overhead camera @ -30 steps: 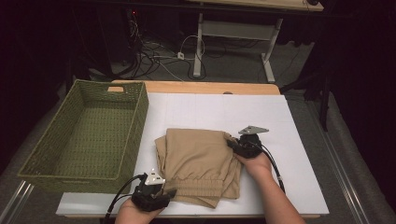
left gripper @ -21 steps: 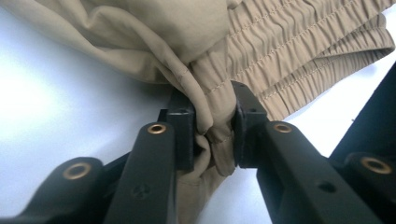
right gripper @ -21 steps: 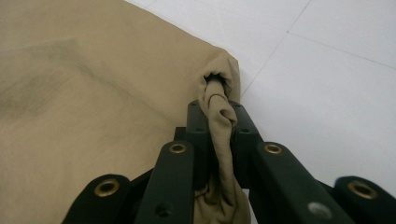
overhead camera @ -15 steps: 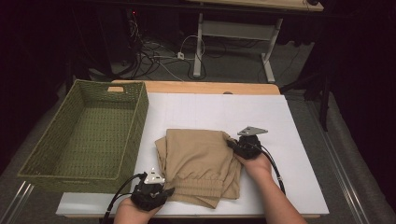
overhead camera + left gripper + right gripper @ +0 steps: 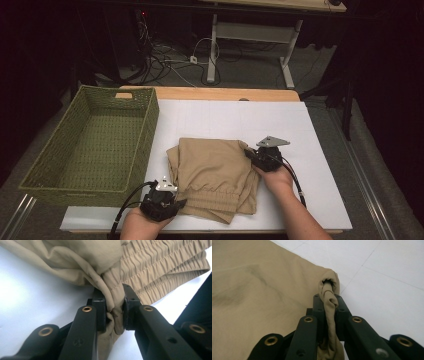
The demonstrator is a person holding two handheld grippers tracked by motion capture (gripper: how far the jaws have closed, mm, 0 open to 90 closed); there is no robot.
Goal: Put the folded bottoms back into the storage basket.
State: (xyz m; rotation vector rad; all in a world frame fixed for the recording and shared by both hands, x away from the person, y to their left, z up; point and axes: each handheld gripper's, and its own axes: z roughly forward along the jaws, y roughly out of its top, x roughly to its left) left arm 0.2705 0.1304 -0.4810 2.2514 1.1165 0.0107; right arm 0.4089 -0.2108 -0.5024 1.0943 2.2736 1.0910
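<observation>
my left gripper (image 5: 161,202) sits at the near edge of the white table (image 5: 320,130), jaws clamped on a bunched fold of the tan shorts (image 5: 215,175). in the left gripper view the cloth (image 5: 112,297) is squeezed into a thick rope between my pads, and they have just been closing on it. what lies under that bunch i cannot make out; my own jaws cover the lower end of the fold, and the dark shape at the right edge of that view is cut off.

a little farther out, my right gripper (image 5: 260,156) pinches the shorts' right edge, jaws closed on a rolled lip of fabric (image 5: 329,300). the roll curls over itself at the tip, hiding whatever is inside, and its lower end drops out of sight between my jaws.

the shorts are plain tan, folded into a rough rectangle in several layers. the gathered elastic waistband (image 5: 162,267) — rows of stitching, tightly puckered — lies at the near end, toward the person; the smooth end lies away. the long axis runs near to far, tilted slightly, with the near corner skewed right. they rest on the table's near-middle, between my two grippers.

beyond and to the left, just beside the shorts, stands a green woven basket (image 5: 145,135), its near corner overhanging the table edge. farther back, cables and desk legs are lost in dim floor — hard to read.
</observation>
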